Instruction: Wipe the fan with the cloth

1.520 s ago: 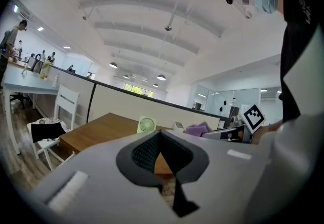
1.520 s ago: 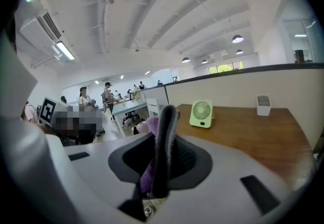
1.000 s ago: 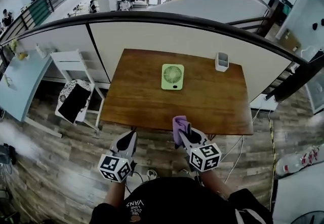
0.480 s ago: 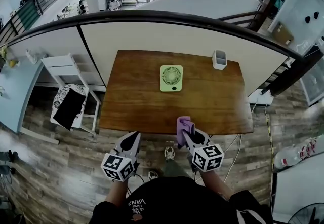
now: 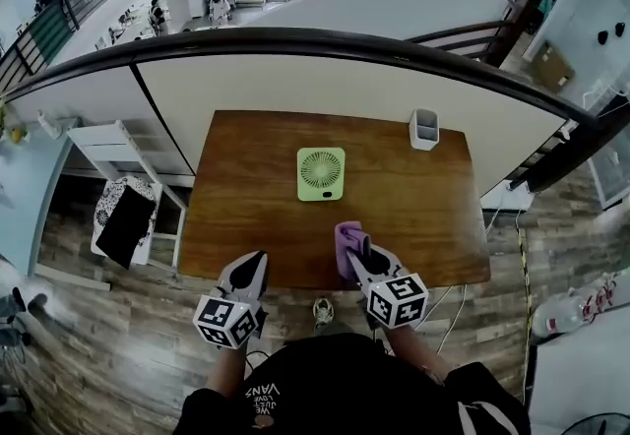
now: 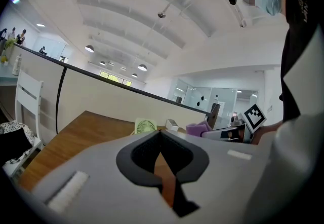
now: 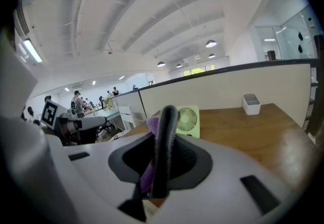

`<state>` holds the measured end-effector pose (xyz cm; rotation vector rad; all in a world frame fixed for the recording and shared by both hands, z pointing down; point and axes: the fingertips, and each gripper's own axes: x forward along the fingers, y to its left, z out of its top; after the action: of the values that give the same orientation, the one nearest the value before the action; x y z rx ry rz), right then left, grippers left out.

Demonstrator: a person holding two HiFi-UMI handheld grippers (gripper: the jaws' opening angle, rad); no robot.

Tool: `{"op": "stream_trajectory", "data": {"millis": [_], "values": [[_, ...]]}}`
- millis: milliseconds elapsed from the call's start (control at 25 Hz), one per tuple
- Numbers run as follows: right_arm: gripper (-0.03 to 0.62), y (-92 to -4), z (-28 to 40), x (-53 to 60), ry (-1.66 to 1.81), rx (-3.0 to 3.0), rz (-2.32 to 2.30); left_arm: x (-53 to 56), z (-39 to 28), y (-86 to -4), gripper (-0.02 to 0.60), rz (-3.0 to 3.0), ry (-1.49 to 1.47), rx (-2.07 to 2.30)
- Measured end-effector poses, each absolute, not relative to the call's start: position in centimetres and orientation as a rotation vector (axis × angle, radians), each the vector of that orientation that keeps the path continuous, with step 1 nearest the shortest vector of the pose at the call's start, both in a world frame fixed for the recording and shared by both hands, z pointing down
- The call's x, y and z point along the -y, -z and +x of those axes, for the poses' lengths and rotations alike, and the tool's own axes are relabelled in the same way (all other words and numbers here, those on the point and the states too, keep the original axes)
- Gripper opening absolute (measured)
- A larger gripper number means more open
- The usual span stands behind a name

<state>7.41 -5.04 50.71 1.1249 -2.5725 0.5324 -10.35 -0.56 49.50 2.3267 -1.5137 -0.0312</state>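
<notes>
Carry the purple cloth (image 5: 345, 236), pinched tight in the right hand-held gripper (image 5: 354, 251) short of the green fan (image 5: 321, 173) on the table (image 5: 236, 217), forward onto its grille, left hand-held gripper (image 5: 255, 260) closed empty alongside.

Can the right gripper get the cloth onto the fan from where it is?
Probably yes. The right gripper, shut on the purple cloth, is at the near edge of the table, and only bare wood lies between it and the green fan.

Pale green fan (image 5: 321, 173); purple cloth (image 5: 346, 239); brown wood-grain counter (image 5: 236, 217); white container (image 5: 424, 129) at its far right corner.
</notes>
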Motion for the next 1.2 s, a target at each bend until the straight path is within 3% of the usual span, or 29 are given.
{"op": "stream_trajectory", "data": {"millis": [720,1200], "values": [[0.084,-52.4,7.4,15.0,-0.492,2.58,0.979,10.6,-9.2,-53.6,0.012,2.205,-0.038,1.586],[0.084,-53.5,3.6,17.8,-0.506,2.521,1.164,16.3,-10.0,-57.1,0.015,2.304,-0.186,1.268]]}}
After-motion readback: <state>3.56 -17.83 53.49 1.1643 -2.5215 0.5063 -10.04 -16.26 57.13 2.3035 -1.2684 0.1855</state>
